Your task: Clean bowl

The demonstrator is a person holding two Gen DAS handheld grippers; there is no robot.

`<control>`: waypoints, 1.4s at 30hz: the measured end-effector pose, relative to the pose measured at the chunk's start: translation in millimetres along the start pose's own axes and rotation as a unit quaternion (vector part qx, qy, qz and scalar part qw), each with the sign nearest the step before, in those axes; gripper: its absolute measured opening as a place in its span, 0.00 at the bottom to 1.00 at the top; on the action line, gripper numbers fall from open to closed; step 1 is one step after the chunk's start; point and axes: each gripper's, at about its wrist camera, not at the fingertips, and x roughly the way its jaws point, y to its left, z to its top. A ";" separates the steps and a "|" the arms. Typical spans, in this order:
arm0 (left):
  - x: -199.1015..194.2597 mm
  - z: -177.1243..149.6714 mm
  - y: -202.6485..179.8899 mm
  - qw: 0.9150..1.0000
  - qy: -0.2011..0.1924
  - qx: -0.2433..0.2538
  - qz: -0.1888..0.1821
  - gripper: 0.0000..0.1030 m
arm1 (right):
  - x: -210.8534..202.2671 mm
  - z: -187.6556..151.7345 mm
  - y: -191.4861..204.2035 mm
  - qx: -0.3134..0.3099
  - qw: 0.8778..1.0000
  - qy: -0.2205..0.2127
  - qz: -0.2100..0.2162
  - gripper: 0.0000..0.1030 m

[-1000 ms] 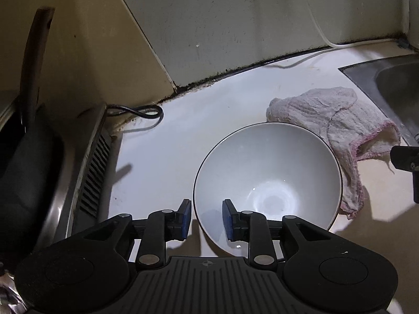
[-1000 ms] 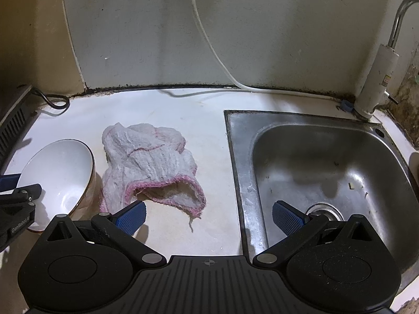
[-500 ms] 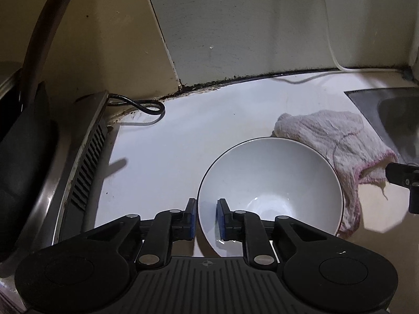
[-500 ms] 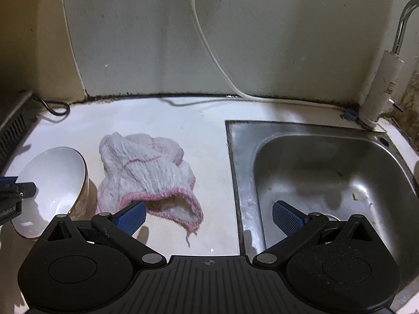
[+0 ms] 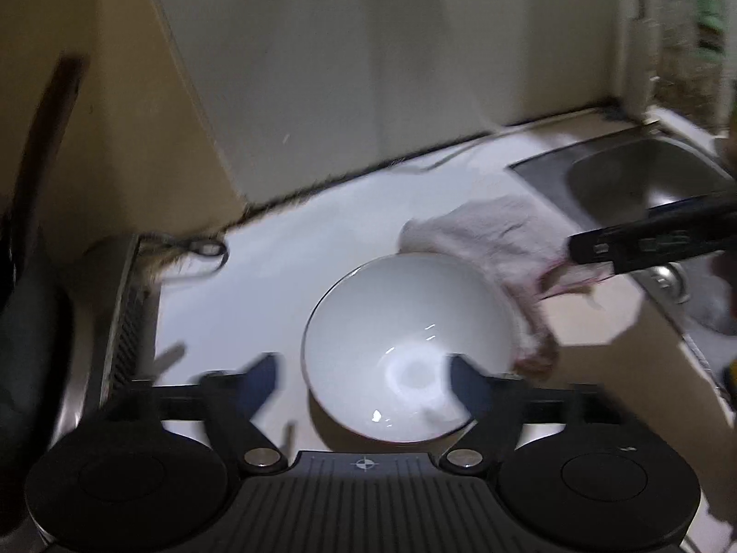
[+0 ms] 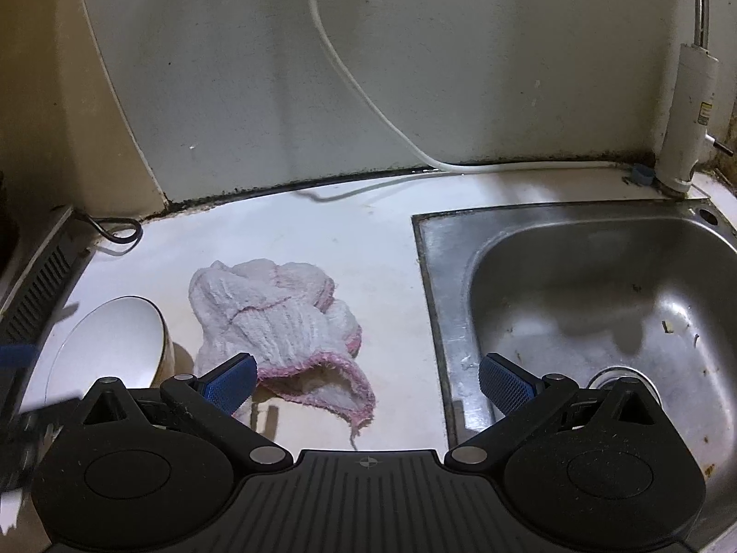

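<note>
Left view: bowl (image 5: 405, 345) interior, right view: faucet (image 6: 691, 106), sink (image 6: 576, 249) basin

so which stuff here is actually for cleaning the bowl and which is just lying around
For the job:
- white bowl
- pink-edged cloth
- sink
- tap

Just there:
- white cable
- black cord
- vented appliance

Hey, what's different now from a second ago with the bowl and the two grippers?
The left gripper, which pinched the near rim of the white bowl, has let go; its jaws are opening wide, straddling the rim without touching it. The bowl sits on the counter as before. The right gripper stays open above the pink-edged cloth, which still lies between bowl and sink.
</note>
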 end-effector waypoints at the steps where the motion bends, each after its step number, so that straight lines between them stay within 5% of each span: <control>1: -3.8 1.0 -3.3 1.000 -0.005 0.007 -0.007 0.91 | -0.2 -0.1 -0.1 -0.001 1.000 0.000 -0.001 1.00; 4: -6.8 4.0 -18.9 0.999 -0.007 0.043 -0.022 0.85 | -1.5 -0.3 0.2 -0.003 1.000 -0.002 0.001 1.00; 8: 10.1 0.3 -43.2 0.993 0.037 0.108 -0.020 0.32 | -2.7 -1.1 -0.4 -0.002 1.000 -0.003 0.004 1.00; 10: 16.4 -2.4 -53.0 0.990 0.050 0.133 -0.016 0.22 | -2.1 -1.5 -2.2 0.000 1.000 -0.002 0.006 1.00; 21: 37.3 -7.9 -73.9 0.981 0.068 0.183 0.024 0.20 | 5.6 -0.7 -1.1 -0.017 1.000 0.017 -0.020 1.00; 42: 45.0 3.5 -48.6 0.996 0.066 0.061 0.017 0.08 | 5.1 0.2 7.8 -0.052 0.997 0.012 -0.057 1.00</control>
